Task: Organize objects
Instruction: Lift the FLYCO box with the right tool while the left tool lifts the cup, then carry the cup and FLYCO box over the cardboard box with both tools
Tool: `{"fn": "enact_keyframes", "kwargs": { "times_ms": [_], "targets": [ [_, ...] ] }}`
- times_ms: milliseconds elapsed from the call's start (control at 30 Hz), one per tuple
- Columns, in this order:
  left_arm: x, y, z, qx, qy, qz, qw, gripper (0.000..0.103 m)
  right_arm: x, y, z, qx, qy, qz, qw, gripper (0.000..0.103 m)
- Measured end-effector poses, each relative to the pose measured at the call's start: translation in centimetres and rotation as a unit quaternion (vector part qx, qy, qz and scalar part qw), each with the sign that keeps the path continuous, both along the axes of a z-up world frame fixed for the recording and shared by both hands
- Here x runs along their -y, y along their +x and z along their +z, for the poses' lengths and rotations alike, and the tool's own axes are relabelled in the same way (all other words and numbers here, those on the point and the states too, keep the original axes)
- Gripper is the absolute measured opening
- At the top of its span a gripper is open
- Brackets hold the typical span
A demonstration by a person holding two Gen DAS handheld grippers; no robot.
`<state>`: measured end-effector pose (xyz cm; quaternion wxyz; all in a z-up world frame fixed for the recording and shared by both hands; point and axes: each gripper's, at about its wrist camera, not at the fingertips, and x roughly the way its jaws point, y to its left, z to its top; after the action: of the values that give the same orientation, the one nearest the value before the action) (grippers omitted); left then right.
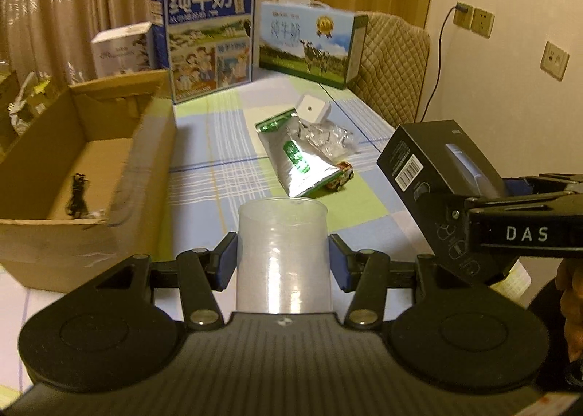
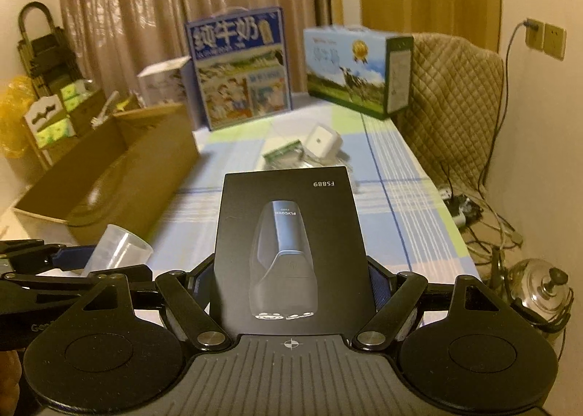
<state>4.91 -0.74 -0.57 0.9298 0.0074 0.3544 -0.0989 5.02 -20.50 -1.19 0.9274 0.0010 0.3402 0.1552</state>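
Observation:
My left gripper [image 1: 283, 255] is shut on a clear plastic cup [image 1: 283, 252], held above the checked tablecloth [image 1: 218, 175]; the same cup [image 2: 120, 248] shows at the lower left of the right wrist view. My right gripper [image 2: 289, 281] is shut on a black shaver box [image 2: 289, 248], which also appears at the right of the left wrist view as the black box [image 1: 437, 175]. An open cardboard box [image 1: 73, 168] stands at the left of the table. A silver-green pouch [image 1: 298, 161], a small toy car [image 1: 340, 175], crumpled clear plastic [image 1: 328, 139] and a white cube [image 1: 311, 108] lie mid-table.
Two milk cartons [image 1: 207, 37] [image 1: 309, 44] and a white box [image 1: 122, 48] stand along the far edge. A quilted chair [image 1: 393, 62] is at the far right. Cables and a metal kettle [image 2: 539, 292] lie on the floor right of the table.

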Motion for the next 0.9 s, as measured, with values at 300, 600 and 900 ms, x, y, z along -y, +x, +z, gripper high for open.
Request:
{"fn": "enact_keyframes", "kwargs": {
  "times_ms": [300, 600, 900],
  "targets": [
    [-2.6, -2.9, 2.2, 0.02, -0.005, 0.028, 0.9994, 0.047, -2.6, -2.0, 2.1, 0.019, 0.004, 0.026, 0.999, 0.076],
    [-5.4, -3.7, 3.2, 0.031, -0.016, 0.054, 0.9979, 0.047, -5.5, -2.4, 2.5, 0.025, 0.002, 0.054, 0.998, 0.076],
    [-8.4, -4.5, 3.9, 0.037, -0.021, 0.079, 0.9959, 0.047, -8.3, -2.3, 2.7, 0.024, 0.002, 0.077, 0.997, 0.076]
  ]
}}
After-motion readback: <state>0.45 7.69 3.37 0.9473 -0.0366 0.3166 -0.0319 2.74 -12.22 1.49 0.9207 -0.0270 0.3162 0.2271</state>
